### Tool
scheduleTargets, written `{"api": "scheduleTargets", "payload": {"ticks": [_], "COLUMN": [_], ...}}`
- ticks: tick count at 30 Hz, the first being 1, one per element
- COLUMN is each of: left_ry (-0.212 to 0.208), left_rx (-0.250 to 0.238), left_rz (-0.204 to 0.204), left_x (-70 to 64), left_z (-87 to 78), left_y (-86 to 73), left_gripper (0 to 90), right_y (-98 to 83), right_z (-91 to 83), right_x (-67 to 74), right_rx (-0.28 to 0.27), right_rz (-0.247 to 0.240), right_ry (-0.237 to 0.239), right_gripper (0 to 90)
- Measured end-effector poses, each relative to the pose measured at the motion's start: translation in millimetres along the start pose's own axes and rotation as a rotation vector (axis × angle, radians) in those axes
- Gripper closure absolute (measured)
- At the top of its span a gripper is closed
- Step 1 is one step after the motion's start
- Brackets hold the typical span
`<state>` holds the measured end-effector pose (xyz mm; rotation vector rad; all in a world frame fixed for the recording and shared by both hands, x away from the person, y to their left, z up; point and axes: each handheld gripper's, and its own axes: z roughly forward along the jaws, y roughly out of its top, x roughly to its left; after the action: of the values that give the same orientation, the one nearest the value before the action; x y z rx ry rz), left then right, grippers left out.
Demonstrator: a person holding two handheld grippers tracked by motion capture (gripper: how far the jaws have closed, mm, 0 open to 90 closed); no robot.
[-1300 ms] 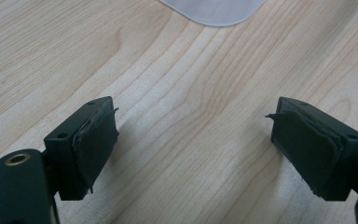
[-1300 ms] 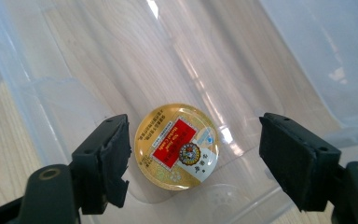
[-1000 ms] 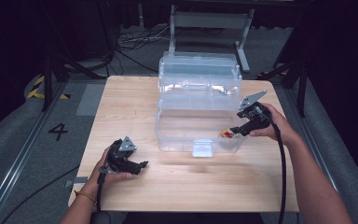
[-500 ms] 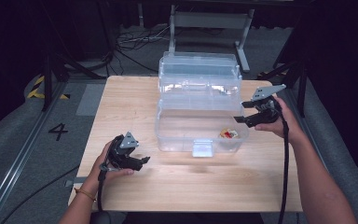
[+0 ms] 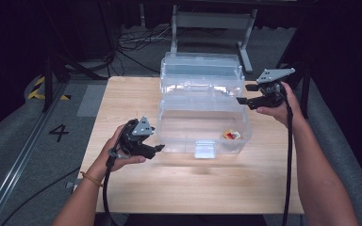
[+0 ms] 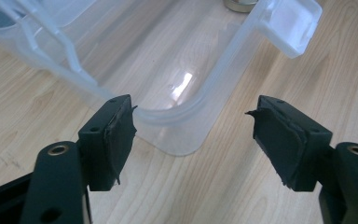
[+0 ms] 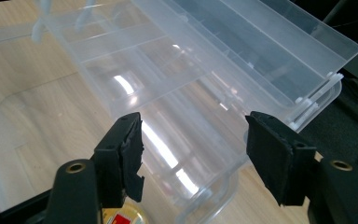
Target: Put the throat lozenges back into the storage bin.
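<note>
The big see-through plastic box (image 5: 202,120) sits in the middle of the pale wooden worktop (image 5: 122,99), and its lid (image 5: 201,70) stands open at the far side. The box is longer from side to side than from front to back, so its long side runs across in front of the person. A small round thing with red and yellow on it (image 5: 231,135) lies inside the box, near the front right corner. The left hand-held gripper (image 5: 158,149) hangs just by the front left corner of the box and points at it. In the left gripper view, its two black pads (image 6: 119,133) stand apart with nothing between them, and the rounded box corner (image 6: 182,135) lies just ahead and below. These jaws have just been closing a bit, but they hold nothing. The right hand-held gripper (image 5: 242,94) is up by the back right corner of the box, close to where the lid joins it. Its jaws have also been closing a bit and hold nothing, and in the right gripper view the open lid (image 7: 261,51) stretches away past its pads (image 7: 128,154). I think the lid comes next, and the right hand-held gripper is much nearer to it. The small white latch (image 5: 204,149) at the front lies nearer the left one.
</note>
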<state>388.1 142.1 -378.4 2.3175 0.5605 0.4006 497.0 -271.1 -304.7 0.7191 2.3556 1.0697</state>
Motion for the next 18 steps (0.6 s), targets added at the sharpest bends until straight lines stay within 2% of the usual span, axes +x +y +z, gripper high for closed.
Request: {"api": "scheduleTargets", "payload": {"ticks": [3, 4, 7, 11, 12, 14, 16, 17, 18], "left_ry": [-0.020, -0.022, -0.034, -0.045, -0.043, -0.036, -0.056, -0.072, -0.087], "left_rx": [0.042, 0.062, 0.099, 0.125, 0.135, 0.190, 0.222, 0.228, 0.233], "left_rz": [0.031, 0.053, 0.066, 0.059, 0.068, 0.067, 0.084, 0.088, 0.093], "left_x": [-2.2, -4.0, -4.1, -1.0, -0.5, 0.7, 2.1, 2.1, 1.9], "left_z": [6.6, 9.1, 15.6, 23.9, 26.0, 35.2, 40.8, 42.5, 44.0], "left_y": [9.9, 13.8, 22.2, 28.9, 30.3, 34.3, 36.7, 37.8, 38.6], "left_gripper": [32.4, 36.5, 38.1, 40.9, 41.3, 44.5, 47.2, 48.3, 48.8], "right_y": [8.0, 10.9, 20.0, 27.2, 29.2, 32.3, 34.5, 36.8, 38.3], "right_z": [7.3, 10.0, 18.3, 27.7, 31.5, 39.5, 42.0, 44.1, 47.1], "right_x": [-2.2, -3.3, -5.2, -8.7, -10.5, -15.0, -16.8, -16.8, -17.2], "right_rx": [0.008, 0.004, 0.025, 0.038, 0.041, 0.056, 0.043, 0.057, 0.083], "right_rz": [-0.012, -0.015, -0.030, -0.025, -0.020, -0.008, -0.004, -0.015, -0.015], "right_ry": [-0.019, -0.023, -0.045, -0.041, -0.036, -0.023, 0.013, -0.005, 0.004], "right_gripper": [36.9, 37.0, 37.7, 38.9, 38.9, 39.0, 38.9, 39.2, 39.2]}}
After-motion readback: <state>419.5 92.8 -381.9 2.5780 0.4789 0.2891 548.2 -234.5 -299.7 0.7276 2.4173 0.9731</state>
